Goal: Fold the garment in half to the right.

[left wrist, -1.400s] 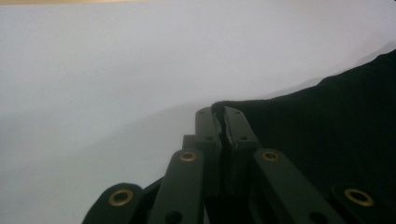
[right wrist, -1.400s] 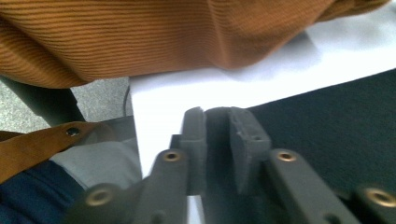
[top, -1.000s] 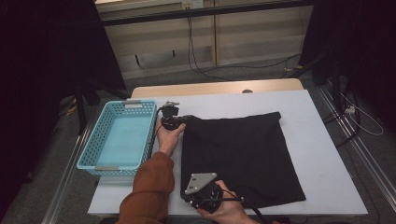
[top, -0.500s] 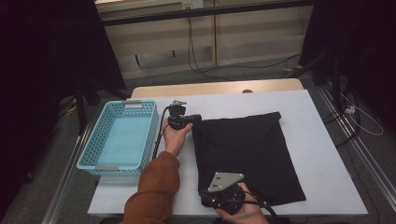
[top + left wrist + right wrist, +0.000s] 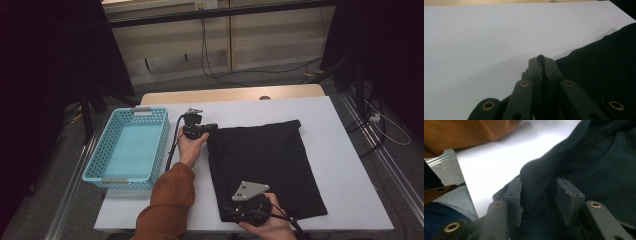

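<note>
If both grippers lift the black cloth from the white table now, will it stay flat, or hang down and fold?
The black cloth will probably sag. It bunches into a soft hump between the right gripper jaws, so it seems limp. The left gripper pinches only a thin edge, so the middle would likely droop. It lies thin and flat, so it is probably light.

Bare table [image 5: 345, 150] runs down the right of the frame and across the upper middle, open for passing. The black cloth [image 5: 265, 165] covers the centre. At the left, the blue basket [image 5: 131, 150] blocks the way, with only a narrow strip between it and the cloth.
</note>
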Demonstrator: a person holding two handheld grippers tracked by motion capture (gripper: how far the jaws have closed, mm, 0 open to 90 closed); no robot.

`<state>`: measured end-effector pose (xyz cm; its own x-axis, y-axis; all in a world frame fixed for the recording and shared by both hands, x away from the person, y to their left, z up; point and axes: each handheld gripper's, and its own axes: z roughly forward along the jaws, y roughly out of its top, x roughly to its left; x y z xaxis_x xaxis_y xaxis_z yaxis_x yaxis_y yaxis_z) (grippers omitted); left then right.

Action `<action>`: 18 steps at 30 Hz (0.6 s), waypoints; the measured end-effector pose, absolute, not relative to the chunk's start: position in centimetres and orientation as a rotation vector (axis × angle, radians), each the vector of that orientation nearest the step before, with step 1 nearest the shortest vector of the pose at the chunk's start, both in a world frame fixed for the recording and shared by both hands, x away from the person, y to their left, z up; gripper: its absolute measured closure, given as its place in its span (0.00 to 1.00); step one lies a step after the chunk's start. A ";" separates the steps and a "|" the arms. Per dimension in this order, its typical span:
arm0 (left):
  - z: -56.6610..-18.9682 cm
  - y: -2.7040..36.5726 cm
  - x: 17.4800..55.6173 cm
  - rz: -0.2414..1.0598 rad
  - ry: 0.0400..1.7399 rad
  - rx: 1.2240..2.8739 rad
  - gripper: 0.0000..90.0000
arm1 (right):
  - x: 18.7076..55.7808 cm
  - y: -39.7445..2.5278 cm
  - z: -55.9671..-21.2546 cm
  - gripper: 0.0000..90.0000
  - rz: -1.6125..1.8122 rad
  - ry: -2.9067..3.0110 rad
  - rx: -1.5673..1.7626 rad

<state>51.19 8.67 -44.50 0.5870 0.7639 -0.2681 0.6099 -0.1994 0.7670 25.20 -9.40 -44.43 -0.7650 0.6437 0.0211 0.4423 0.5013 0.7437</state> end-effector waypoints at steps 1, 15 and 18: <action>-44.5 8.7 51.2 0.214 1.104 1.904 0.95 | 25.2 -9.4 -44.5 0.60 1.116 2.486 0.928; -44.5 8.8 51.3 0.209 1.115 1.896 0.95 | 25.4 -8.5 -45.0 0.65 1.092 2.582 0.955; -44.5 8.8 51.3 0.211 1.119 1.892 0.95 | 25.4 -8.6 -45.0 0.72 1.103 2.585 0.952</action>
